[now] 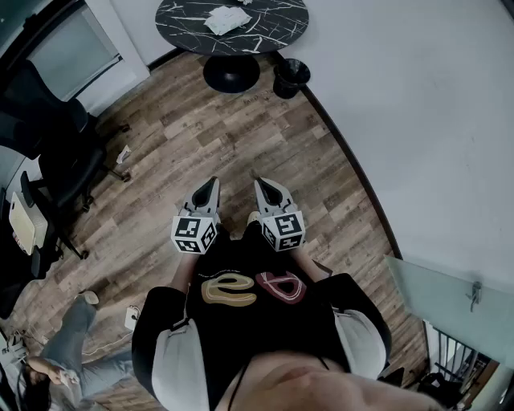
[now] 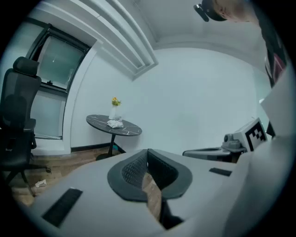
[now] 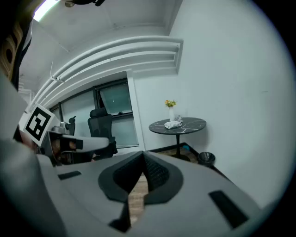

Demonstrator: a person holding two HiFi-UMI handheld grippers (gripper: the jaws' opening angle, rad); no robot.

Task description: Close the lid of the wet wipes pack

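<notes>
The left hand-held gripper [image 1: 209, 186] and right hand-held gripper [image 1: 263, 186] are clenched, empty; the wet wipes pack [image 1: 226, 18] is seen at 12 o'clock.

Black white-veined marble table [image 1: 277, 24]; brown wood-plank floor [image 1: 241, 136]; white wall [image 1: 418, 104]; black bin [image 1: 291, 76].

one table [image 1: 273, 22], one bin [image 1: 290, 77], one wipes pack [image 1: 226, 18]

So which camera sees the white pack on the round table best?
The head view: it looks down on the white pack, largest there. The left and right gripper views show only a tiny side-on white lump.
</notes>
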